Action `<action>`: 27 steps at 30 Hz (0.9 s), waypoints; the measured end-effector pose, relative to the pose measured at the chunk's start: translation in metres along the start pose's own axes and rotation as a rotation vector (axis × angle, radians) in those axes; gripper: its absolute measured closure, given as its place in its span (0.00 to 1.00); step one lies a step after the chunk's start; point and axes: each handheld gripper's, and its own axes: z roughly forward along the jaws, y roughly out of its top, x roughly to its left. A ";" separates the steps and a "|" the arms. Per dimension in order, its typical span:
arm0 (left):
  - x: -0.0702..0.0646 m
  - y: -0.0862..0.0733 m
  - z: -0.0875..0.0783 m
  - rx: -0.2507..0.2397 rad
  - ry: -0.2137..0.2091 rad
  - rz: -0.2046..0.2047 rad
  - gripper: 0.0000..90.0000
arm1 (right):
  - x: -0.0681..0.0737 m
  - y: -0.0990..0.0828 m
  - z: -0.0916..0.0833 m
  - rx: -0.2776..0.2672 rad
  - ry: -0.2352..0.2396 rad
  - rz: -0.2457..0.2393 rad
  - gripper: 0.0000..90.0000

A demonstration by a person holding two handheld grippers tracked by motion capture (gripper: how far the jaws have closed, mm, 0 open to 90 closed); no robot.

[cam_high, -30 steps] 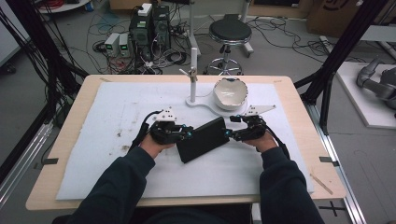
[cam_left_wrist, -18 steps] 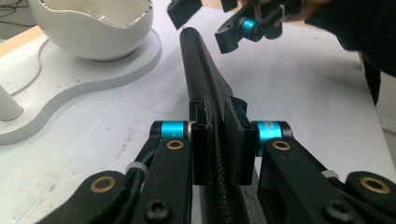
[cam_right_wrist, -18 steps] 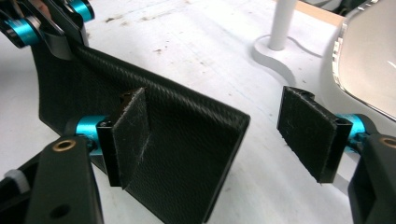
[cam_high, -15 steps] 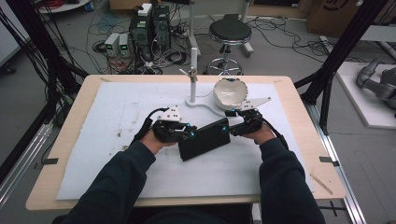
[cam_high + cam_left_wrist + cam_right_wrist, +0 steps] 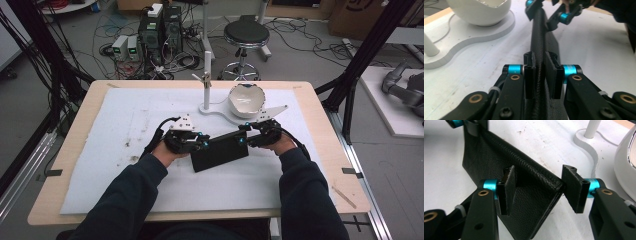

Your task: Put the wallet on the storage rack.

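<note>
A flat black leather case [image 5: 220, 150] stands on its long edge on the white mat, between both hands. My left gripper [image 5: 200, 142] is shut on the case's left end. In the left gripper view its pads [image 5: 530, 72] pinch the pebbled spine [image 5: 540, 45], though the jaws have just been opening a little. My right gripper [image 5: 245, 136] straddles the right end. In the right gripper view the case's corner [image 5: 529, 182] sits between my right gripper [image 5: 537, 187], whose jaws have just been closing. Gaps still show beside the pads.
A white bowl [image 5: 245, 99] rests on a white curved base [image 5: 217, 108] with an upright post [image 5: 206, 75], just behind the hands. The white mat [image 5: 115, 125] covers most of the wooden table [image 5: 320, 110], with dark specks at its left.
The right gripper has slid in over the case's right end and its jaws have narrowed around it. The left gripper has stayed put on the case.
</note>
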 end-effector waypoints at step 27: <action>0.018 -0.040 -0.011 0.054 0.113 -0.228 0.60 | 0.027 -0.012 -0.026 -0.063 0.003 -0.061 0.71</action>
